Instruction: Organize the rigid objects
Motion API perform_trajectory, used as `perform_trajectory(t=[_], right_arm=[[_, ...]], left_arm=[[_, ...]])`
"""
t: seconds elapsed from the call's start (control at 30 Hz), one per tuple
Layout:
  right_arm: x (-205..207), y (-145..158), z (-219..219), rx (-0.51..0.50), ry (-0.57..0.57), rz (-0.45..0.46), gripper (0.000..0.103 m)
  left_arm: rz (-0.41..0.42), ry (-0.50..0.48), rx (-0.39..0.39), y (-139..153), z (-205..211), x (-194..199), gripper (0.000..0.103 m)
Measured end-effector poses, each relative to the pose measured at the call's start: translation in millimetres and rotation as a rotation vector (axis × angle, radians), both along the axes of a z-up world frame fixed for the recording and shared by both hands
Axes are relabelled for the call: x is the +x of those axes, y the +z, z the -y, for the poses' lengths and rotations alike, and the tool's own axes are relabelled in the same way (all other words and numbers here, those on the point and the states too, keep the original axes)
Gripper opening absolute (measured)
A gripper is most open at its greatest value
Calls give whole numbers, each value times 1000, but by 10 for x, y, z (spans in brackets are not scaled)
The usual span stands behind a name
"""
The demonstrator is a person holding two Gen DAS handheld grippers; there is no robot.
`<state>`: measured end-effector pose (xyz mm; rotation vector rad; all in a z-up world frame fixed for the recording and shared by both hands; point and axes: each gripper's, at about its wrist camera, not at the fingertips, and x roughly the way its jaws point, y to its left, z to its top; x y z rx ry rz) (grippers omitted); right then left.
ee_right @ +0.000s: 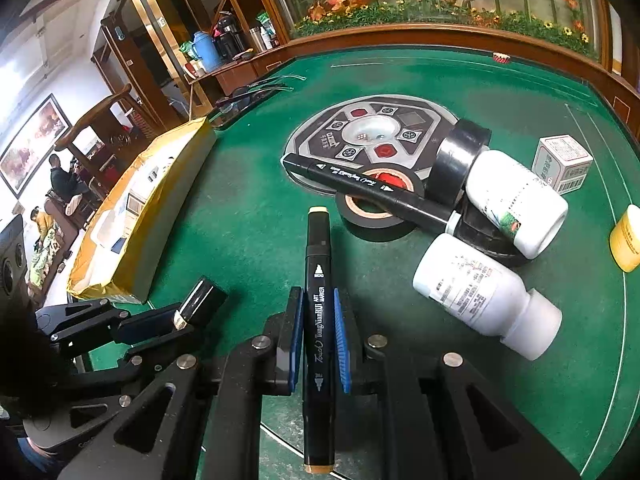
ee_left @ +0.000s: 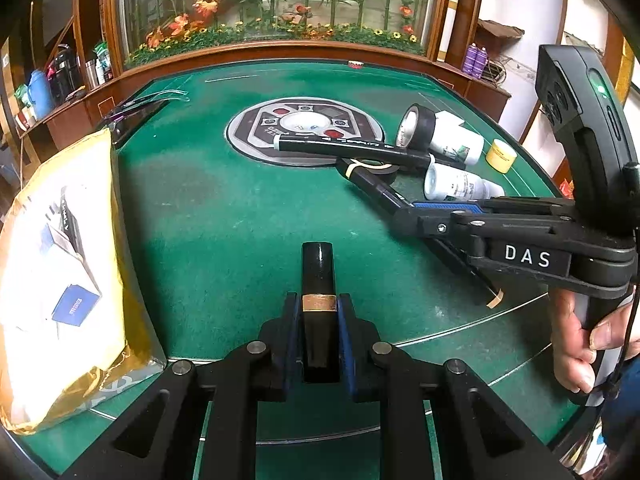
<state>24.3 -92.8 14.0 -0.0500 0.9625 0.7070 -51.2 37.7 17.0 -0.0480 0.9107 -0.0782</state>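
Green felt covers the worktop (ee_left: 240, 208), with a round grey control panel (ee_left: 306, 130) set in its middle and a glass case of fake flowers (ee_left: 272, 4) behind it.

My left gripper (ee_left: 319, 312) is pinching a black lipstick tube (ee_left: 318, 280) with a gold band, blue pads pressed on either side of it, held just above the felt. Off to its left sits a yellow padded envelope (ee_left: 80, 272) with a white label, lying at the worktop's edge.

My right gripper (ee_right: 319, 320) is clamped on a black art marker (ee_right: 319, 304) that has tan caps at both ends, the marker running straight along the fingers and sticking out well past them. From the left camera you can see my right hand (ee_left: 580, 344) wrapped round that gripper's handle.

The rest of the stuff is piled up past the marker: a second black marker (ee_right: 360, 184) lies across a flat roll of black tape (ee_right: 376, 216), another tape roll (ee_right: 460, 160) stands on edge against a white bottle (ee_right: 516, 204) lying on its side, and a second white bottle (ee_right: 480, 296) lies nearer to me. A small white box (ee_right: 564, 164) and a yellow jar (ee_right: 628, 240) sit further right, apart from the pile.
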Motion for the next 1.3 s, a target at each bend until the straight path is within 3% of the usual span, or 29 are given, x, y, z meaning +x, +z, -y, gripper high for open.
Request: perform_trajectory(t=[0.67,1.3], right_arm=[[99,-88,20,3,-20,-41,14],[118,-47,103,48,-27,-64,14]], left_arm=[[-1,-24,-21,-2,-7,-3,18],[5,24,18,-12,-21,-17,18]])
